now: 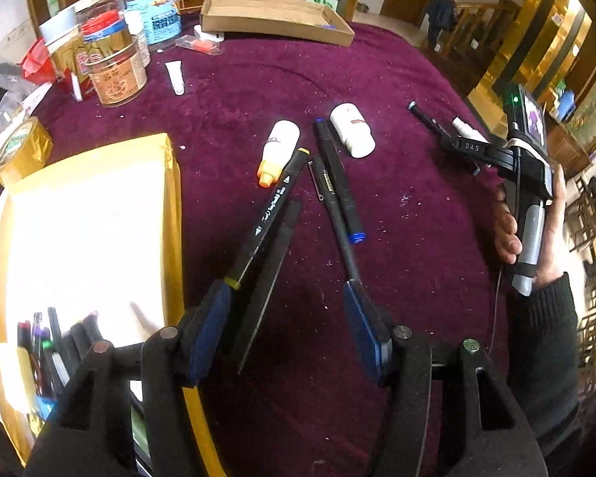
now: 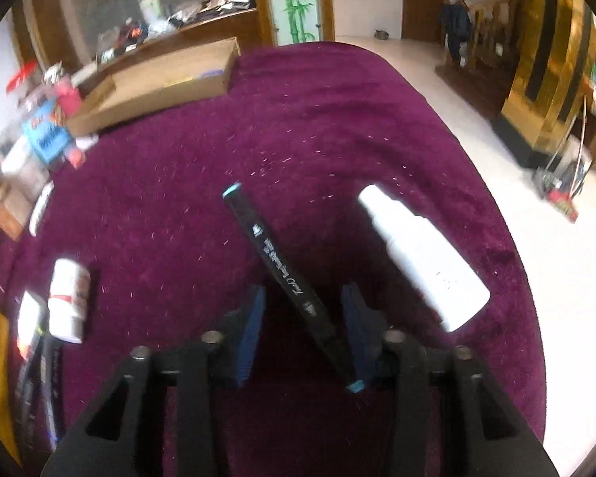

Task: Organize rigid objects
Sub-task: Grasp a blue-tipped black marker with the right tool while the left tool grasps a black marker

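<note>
Loose on the purple worktop (image 1: 397, 79): four black pens — one tipped yellow (image 1: 272, 204), one blue (image 1: 337, 177), one with a clip (image 1: 331, 206), one light blue (image 2: 282, 274). Three small white bottles — one orange-capped (image 1: 278, 151), one squat (image 1: 351, 131), one long (image 2: 421, 254). One small white tube (image 1: 175, 76). One cardboard tray (image 1: 274, 16). One yellow box (image 1: 171, 198), its pens too crowded to count.

Right wrist view: left-edge clutter (image 2: 39, 135) motion-blurred, labels unreadable.

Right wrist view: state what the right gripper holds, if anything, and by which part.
Nothing is gripped. The blue-capped black marker lies between the right gripper's open jaws, its near end against one pad; the other pad stands clear.
</note>
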A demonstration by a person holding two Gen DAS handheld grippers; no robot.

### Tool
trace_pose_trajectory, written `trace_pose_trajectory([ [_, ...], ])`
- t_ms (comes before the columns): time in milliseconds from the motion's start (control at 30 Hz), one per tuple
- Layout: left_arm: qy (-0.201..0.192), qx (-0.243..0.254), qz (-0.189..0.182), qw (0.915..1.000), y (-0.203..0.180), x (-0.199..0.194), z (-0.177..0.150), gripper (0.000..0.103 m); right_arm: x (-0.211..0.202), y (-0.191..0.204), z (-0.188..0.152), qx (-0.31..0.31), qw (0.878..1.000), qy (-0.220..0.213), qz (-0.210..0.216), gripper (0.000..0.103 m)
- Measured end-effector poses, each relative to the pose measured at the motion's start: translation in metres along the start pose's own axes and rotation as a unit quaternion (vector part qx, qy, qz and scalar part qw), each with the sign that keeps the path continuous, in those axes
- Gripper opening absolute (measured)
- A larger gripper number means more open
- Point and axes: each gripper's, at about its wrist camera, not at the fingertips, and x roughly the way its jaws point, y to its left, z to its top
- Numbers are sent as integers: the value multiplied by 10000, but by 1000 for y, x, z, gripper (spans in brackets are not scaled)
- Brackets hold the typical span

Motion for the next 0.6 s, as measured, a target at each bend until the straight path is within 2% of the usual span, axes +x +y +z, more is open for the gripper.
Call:
trace_pose_trajectory([
  [100, 81, 142, 121, 9998, 1, 9, 5, 57, -4, 11, -5, -192, 9994, 147, -229, 13],
  [200, 296, 152, 208, 9992, 2, 23, 6, 57, -13, 14, -11, -185, 9984, 396, -366, 13],
  [267, 366, 161, 211, 9990, 2, 29, 6, 57, -20, 16, -19, -160, 9981, 563, -187, 13],
  [300, 404, 170, 220, 9988, 1, 32, 5, 57, -25, 17, -23, -148, 9978, 641, 46, 13],
  [433, 631, 206, 352, 9972, -3, 48, 6, 45, -34, 32, -36, -281, 9928, 791, 857, 13],
  [467, 559, 254, 432, 9972, -3, 48, 8, 42, -35, 35, -38, -303, 9915, 807, 979, 13],
  [533, 512, 341, 653, 9960, -8, 48, 7, 20, -37, 38, -41, -386, 9894, 815, 1137, 13],
  [567, 575, 313, 658, 9957, -8, 49, 6, 14, -37, 38, -41, -399, 9892, 804, 1161, 13],
  [600, 631, 292, 588, 9958, -8, 47, 4, 13, -38, 38, -43, -405, 9894, 788, 1150, 13],
])
